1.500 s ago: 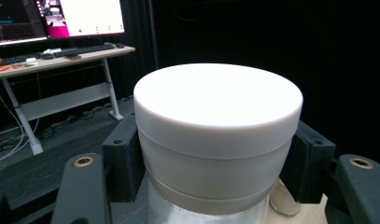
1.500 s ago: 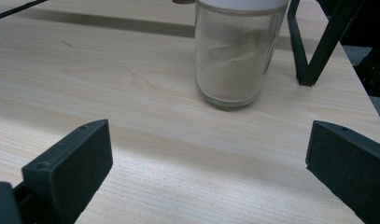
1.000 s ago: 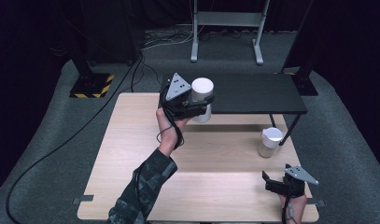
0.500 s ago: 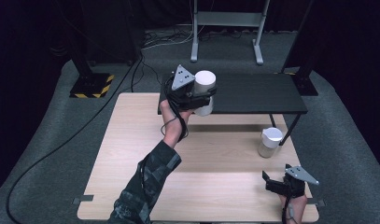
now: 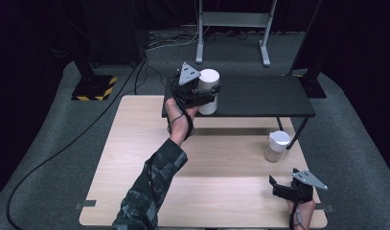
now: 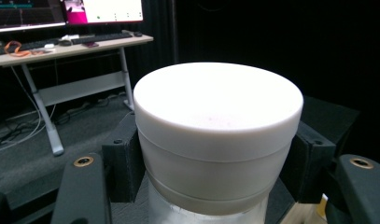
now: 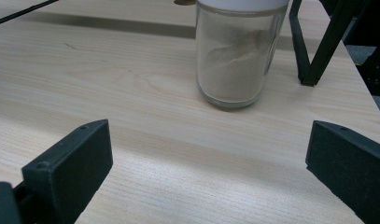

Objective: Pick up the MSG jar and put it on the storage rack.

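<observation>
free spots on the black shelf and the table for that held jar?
Black shelf: bare from the held jar to its right end. Wooden table: bare left of the sleeve. Tight between the standing jar and the right hand-held gripper.

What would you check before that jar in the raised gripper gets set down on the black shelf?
1. Grip on the jar: ok. The left gripper is shut on it just below its white lid.
2. Jar upright: ok, in both the high view and the left gripper view.
3. Room on the black shelf: ok, bare to the right of the jar.
4. Jar bottom above or on the shelf: cannot tell, the gripper hides it.
5. Right gripper out of the way: ok, open and low near the table's front edge.
6. Second jar: ok, standing on the wooden table, apart from both grippers.
</observation>
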Demonstrator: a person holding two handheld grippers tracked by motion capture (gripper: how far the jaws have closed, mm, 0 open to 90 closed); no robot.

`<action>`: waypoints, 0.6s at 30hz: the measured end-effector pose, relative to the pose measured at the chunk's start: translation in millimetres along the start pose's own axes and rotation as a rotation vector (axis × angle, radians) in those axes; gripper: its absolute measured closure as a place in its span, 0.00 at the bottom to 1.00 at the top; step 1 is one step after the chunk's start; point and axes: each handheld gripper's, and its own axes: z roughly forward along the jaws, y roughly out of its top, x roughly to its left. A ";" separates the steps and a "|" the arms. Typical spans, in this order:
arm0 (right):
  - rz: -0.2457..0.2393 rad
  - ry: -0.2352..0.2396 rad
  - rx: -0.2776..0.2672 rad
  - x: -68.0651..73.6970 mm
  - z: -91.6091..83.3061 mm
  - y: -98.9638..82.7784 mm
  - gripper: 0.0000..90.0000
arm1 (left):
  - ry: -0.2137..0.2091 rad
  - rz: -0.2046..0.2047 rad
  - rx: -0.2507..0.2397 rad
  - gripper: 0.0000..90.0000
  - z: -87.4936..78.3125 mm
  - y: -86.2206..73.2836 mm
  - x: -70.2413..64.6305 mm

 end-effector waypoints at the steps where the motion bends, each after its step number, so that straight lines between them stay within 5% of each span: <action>1: 0.000 0.000 0.000 -0.1 0.0 0.0 0.00 | 0.005 -0.003 0.003 0.38 1.0 -0.6 0.3; 18: -0.002 -0.004 0.000 0.8 0.0 -0.1 0.00 | 0.018 -0.012 -0.025 0.38 2.0 -9.5 -0.5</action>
